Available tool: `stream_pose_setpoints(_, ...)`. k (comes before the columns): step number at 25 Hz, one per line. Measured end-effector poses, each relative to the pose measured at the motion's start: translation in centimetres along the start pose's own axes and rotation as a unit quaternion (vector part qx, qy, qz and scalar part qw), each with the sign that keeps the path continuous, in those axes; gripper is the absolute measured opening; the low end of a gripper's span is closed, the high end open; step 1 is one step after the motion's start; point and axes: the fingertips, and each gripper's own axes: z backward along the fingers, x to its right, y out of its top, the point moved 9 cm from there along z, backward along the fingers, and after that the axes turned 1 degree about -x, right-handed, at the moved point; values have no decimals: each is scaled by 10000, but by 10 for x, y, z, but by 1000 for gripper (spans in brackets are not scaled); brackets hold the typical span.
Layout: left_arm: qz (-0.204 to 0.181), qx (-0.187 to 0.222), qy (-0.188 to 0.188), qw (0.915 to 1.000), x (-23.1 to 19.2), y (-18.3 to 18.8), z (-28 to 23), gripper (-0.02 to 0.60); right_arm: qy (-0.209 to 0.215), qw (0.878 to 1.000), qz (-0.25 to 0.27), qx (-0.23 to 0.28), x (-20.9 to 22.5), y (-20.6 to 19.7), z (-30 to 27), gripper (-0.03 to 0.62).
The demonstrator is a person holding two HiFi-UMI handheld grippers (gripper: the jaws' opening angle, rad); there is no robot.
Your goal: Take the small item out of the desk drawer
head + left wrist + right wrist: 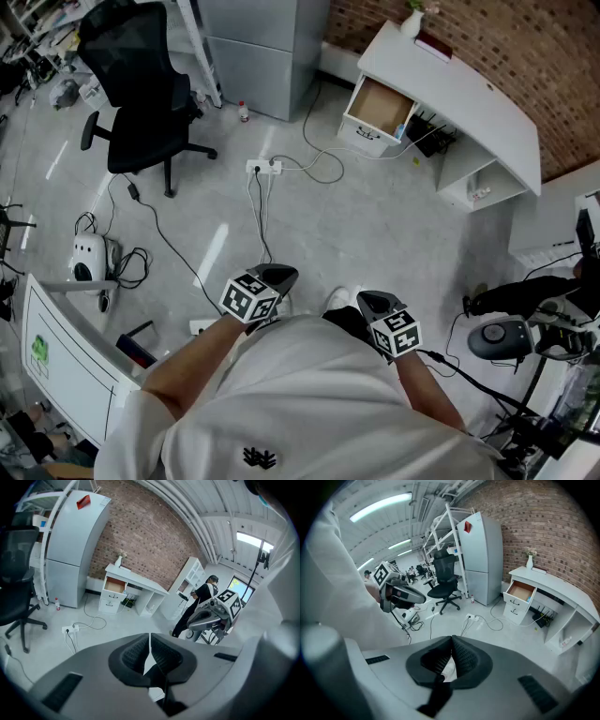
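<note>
The white curved desk (pixel 469 89) stands across the room at the upper right, its top drawer (pixel 380 105) pulled open with a brown inside. A small bluish thing (pixel 401 131) shows at the drawer's right edge; what it is cannot be made out. The same open drawer appears far off in the left gripper view (pixel 114 585) and in the right gripper view (pixel 520 591). My left gripper (pixel 281 274) and right gripper (pixel 361 298) are held close to my body, well short of the desk. Both are shut with nothing between their pads (pixel 161 651) (pixel 464 656).
A black office chair (pixel 141 103) stands at the upper left. A power strip (pixel 263 167) with trailing cables lies on the floor between me and the desk. A grey fridge (pixel 262 47) stands beside the desk, a vase (pixel 413 21) on it. Equipment (pixel 506 337) crowds the right.
</note>
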Motion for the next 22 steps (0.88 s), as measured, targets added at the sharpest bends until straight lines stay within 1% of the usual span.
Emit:
stream_pose_setpoints(3,-93,5,73,9999,-4,10,-13,32,-19,10000,10,45,14,-2,-2,29)
stream_pose_setpoints(6,-36,34,144,9999,5,23,-29,32,6,9999,-1,118,33,-3,-1,29)
stream_pose_setpoints(9,-59,122,142,9998,26,46,-51,32,47,9998,28,203,64,2,5,29)
stream_pose_setpoints(13,-182,36,183,9997,44,79,-85,32,136,9994,82,320,110,10,14,29)
stream_pose_setpoints(17,-128,71,337,9993,45,109,-117,32,236,9993,24,304,157,11,10,29)
stream_pose_setpoints(20,-145,127,302,9994,39,125,-133,32,205,9993,-64,300,179,11,1,31)
stream_pose_setpoints(22,-194,119,234,9995,27,136,-141,32,155,9992,-147,325,191,18,-8,32)
